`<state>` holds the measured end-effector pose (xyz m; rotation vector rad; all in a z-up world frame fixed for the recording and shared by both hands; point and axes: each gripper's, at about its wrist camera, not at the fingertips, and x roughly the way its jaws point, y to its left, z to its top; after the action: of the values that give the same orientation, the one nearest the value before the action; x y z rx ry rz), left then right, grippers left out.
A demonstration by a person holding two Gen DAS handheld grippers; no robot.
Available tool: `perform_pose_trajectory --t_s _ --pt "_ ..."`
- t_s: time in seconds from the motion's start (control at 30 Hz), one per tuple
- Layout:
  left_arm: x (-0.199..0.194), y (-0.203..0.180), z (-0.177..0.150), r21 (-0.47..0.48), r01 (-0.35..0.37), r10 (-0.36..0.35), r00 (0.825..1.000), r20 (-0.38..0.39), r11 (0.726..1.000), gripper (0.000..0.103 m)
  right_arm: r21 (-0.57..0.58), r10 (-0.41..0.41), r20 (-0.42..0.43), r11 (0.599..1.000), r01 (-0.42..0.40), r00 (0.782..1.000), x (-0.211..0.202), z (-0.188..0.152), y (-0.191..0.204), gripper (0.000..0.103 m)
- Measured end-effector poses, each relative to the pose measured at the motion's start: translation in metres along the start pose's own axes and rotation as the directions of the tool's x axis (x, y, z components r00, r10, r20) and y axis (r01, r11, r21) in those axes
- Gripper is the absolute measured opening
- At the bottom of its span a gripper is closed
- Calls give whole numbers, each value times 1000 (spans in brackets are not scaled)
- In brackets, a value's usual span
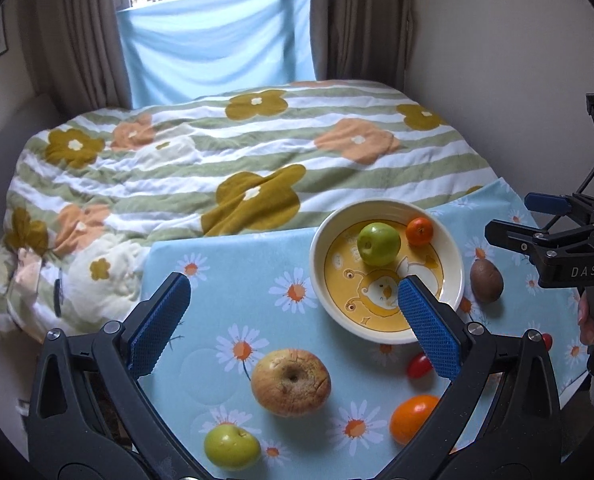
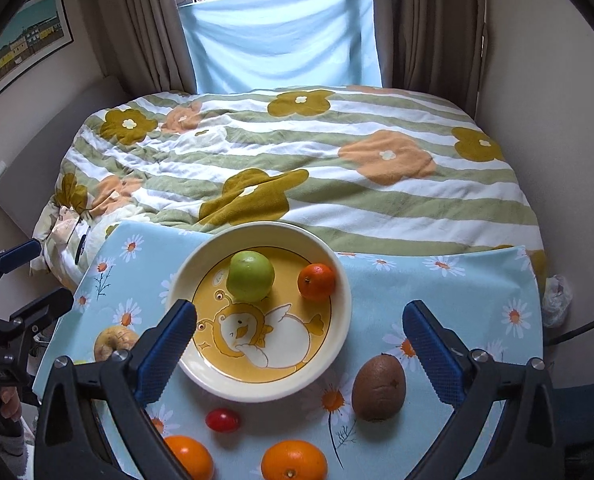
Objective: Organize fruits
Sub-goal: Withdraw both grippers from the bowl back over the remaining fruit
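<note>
Two fruits sit in the bowl [image 2: 339,344]; six wait outside.
Kiwi [image 2: 379,387] lies right of bowl, upright, between the spread, empty right gripper [image 2: 299,346] fingers; left gripper [image 1: 293,324] also spread.

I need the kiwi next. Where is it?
In the right wrist view the kiwi lies on the tablecloth, right of the plate.

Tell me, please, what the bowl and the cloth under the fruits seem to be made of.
The bowl looks like glazed ceramic, possibly melamine: its cream rim is smooth with a soft shine, and a cartoon duck is printed inside. The cloth with daisies looks like thin woven fabric with a matte finish: it shows fold creases and drapes over the edge.
</note>
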<state>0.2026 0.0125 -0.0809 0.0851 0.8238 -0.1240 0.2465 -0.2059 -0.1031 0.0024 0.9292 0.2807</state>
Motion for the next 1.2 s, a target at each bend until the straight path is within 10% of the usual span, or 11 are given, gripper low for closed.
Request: perform_pose_trajectory --t_s 0.53,1.2 --pt "-82 10 -68 -85 -92 94 995 24 992 103 -45 41 3 998 -41 999 -71 -58 18 103" --pt "-13 73 -138 29 67 -63 991 -119 997 103 135 1 -75 991 9 997 -27 -133 92 103"
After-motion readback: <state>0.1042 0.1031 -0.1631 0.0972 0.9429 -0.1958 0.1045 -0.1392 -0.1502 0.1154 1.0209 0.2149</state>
